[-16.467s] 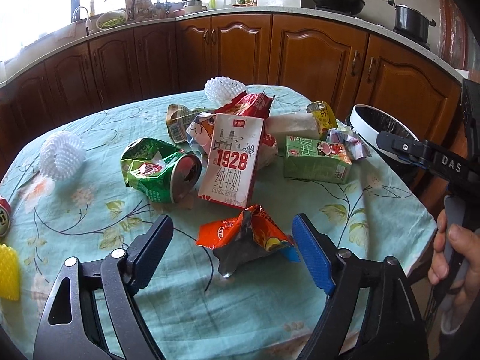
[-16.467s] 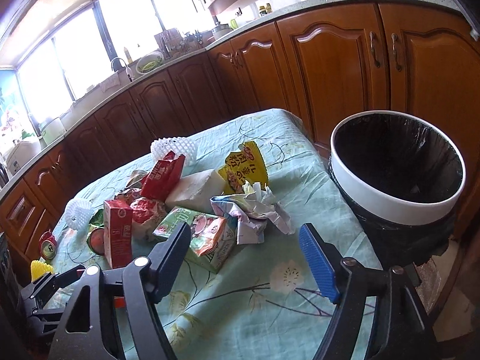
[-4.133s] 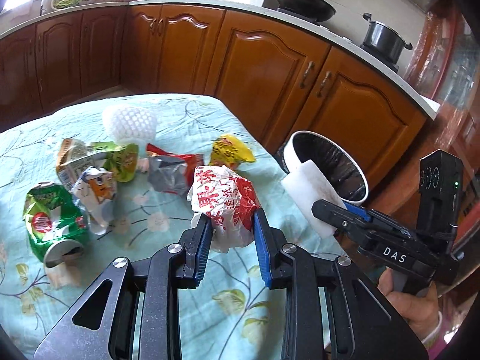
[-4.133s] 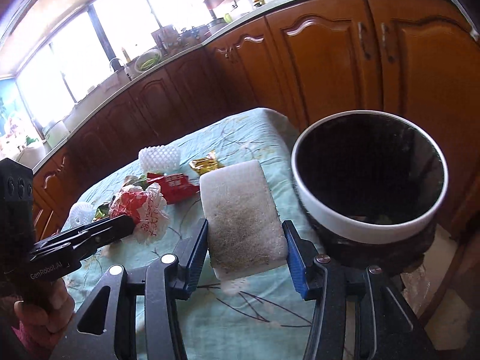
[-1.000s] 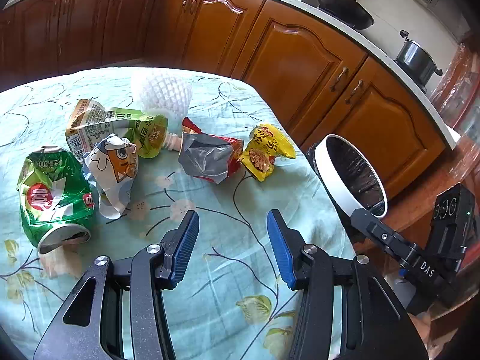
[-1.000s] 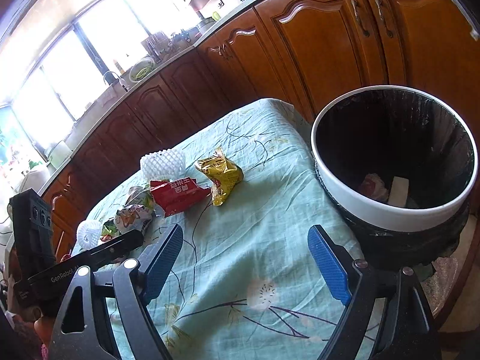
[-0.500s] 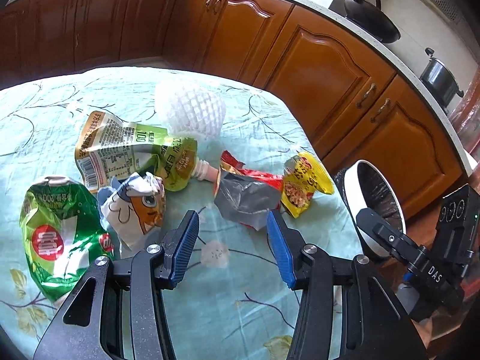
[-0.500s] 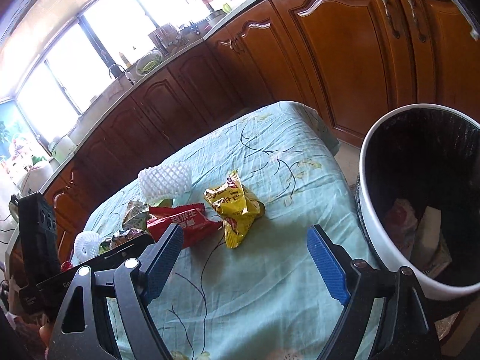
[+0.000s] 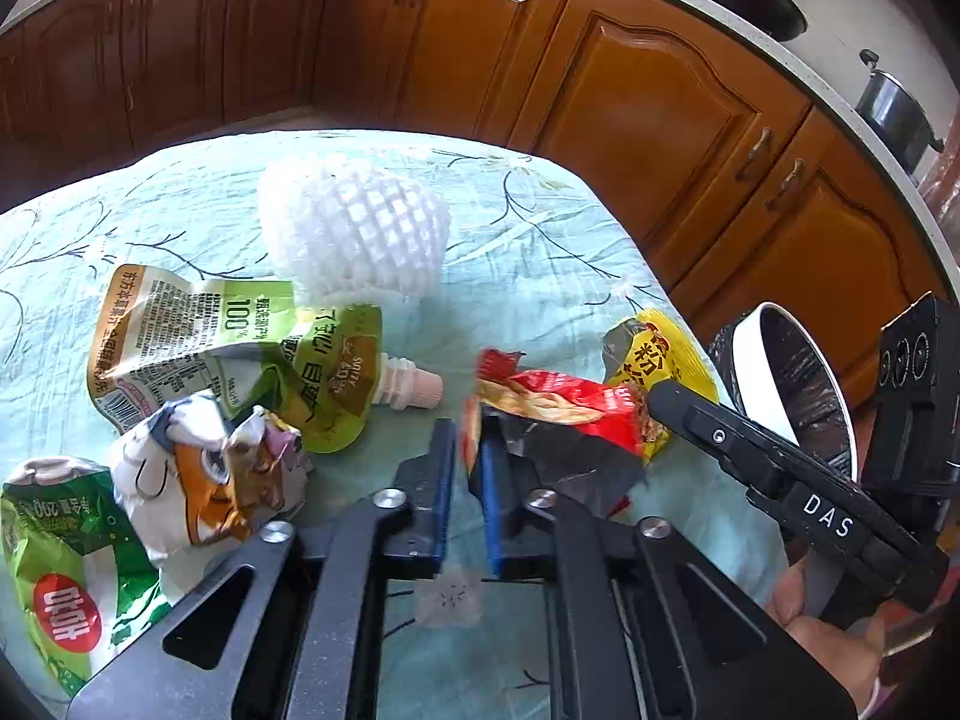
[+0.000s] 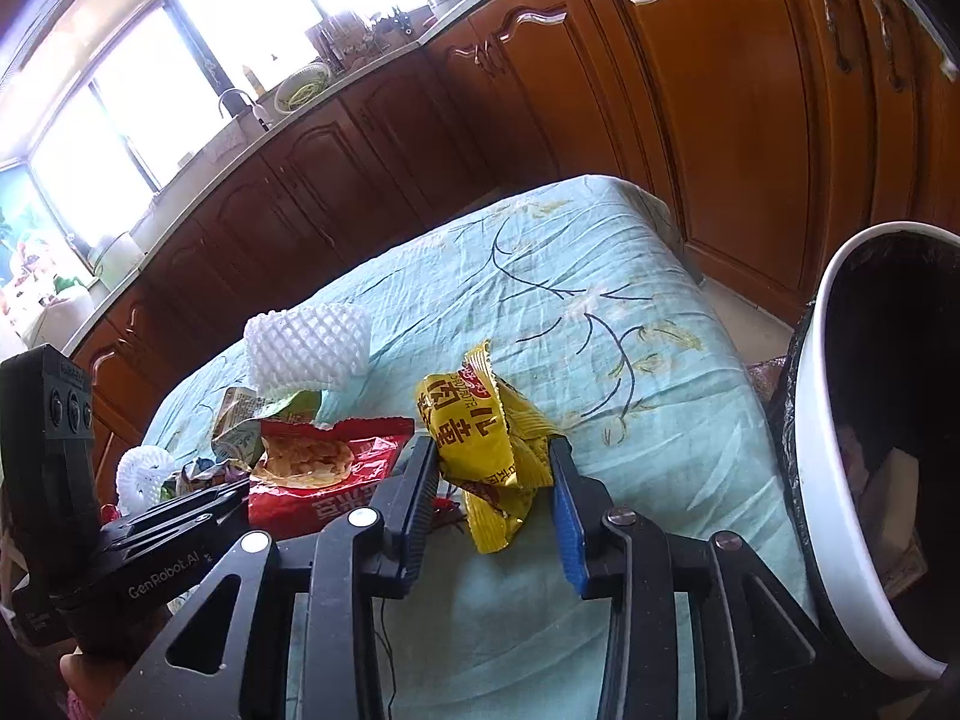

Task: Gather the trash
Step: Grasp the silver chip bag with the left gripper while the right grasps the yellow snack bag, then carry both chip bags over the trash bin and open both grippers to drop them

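My left gripper (image 9: 467,427) is shut on the edge of a red snack wrapper (image 9: 564,414) lying on the teal tablecloth (image 9: 528,252); the wrapper also shows in the right wrist view (image 10: 324,468). My right gripper (image 10: 493,468) has its jaws on both sides of a yellow snack bag (image 10: 486,444), close against it; the bag also shows in the left wrist view (image 9: 654,360). The white-rimmed trash bin (image 10: 822,480) with a black liner stands off the table's right edge (image 9: 756,360).
A white foam fruit net (image 9: 354,234), a green drink pouch (image 9: 240,342), a crumpled white and orange wrapper (image 9: 204,474) and a green bag (image 9: 54,576) lie on the left. A second foam net (image 10: 141,477) lies farther back. Wooden cabinets (image 9: 630,96) stand behind.
Both grippers have moved forward to the table. The left jaws have closed on the red wrapper. The right jaws have narrowed around the yellow bag.
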A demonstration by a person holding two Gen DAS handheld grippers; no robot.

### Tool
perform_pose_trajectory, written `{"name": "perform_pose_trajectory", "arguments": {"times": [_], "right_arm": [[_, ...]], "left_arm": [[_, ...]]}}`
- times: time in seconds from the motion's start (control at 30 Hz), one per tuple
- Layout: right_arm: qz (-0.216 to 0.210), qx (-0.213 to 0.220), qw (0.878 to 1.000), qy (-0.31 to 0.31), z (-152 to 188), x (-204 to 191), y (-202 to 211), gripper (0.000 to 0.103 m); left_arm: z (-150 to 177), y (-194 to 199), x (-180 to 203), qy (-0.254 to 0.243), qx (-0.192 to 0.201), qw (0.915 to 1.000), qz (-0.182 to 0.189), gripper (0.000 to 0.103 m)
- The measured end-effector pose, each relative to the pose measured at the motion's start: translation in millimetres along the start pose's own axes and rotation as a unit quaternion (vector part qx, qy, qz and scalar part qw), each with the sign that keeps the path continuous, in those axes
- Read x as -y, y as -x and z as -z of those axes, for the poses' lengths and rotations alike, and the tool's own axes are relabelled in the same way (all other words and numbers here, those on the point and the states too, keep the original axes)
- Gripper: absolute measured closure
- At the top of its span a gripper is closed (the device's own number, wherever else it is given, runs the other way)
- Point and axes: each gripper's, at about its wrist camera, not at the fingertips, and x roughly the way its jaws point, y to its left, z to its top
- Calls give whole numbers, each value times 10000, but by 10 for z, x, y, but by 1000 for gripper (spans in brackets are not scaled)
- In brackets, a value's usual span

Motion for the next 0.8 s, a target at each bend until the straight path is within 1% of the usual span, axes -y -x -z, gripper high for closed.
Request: {"name": "perform_pose_trajectory", "arguments": {"times": [0.1, 0.27, 0.53, 0.8], "right_arm": [[-14, 105, 9999, -49, 21, 28, 147, 68], [-8, 335, 9993, -160, 41, 125, 457, 69], [69, 611, 9975, -361, 140, 303, 886, 69], [206, 801, 9946, -626, 280, 540, 1191, 68]], "left_arm": [[27, 70, 75, -155, 137, 9998, 24, 102], [84, 242, 194, -310, 285, 9990, 128, 102], [211, 460, 409, -422, 330, 9978, 386, 102], [285, 527, 736, -646, 308, 9956, 598, 102]]}}
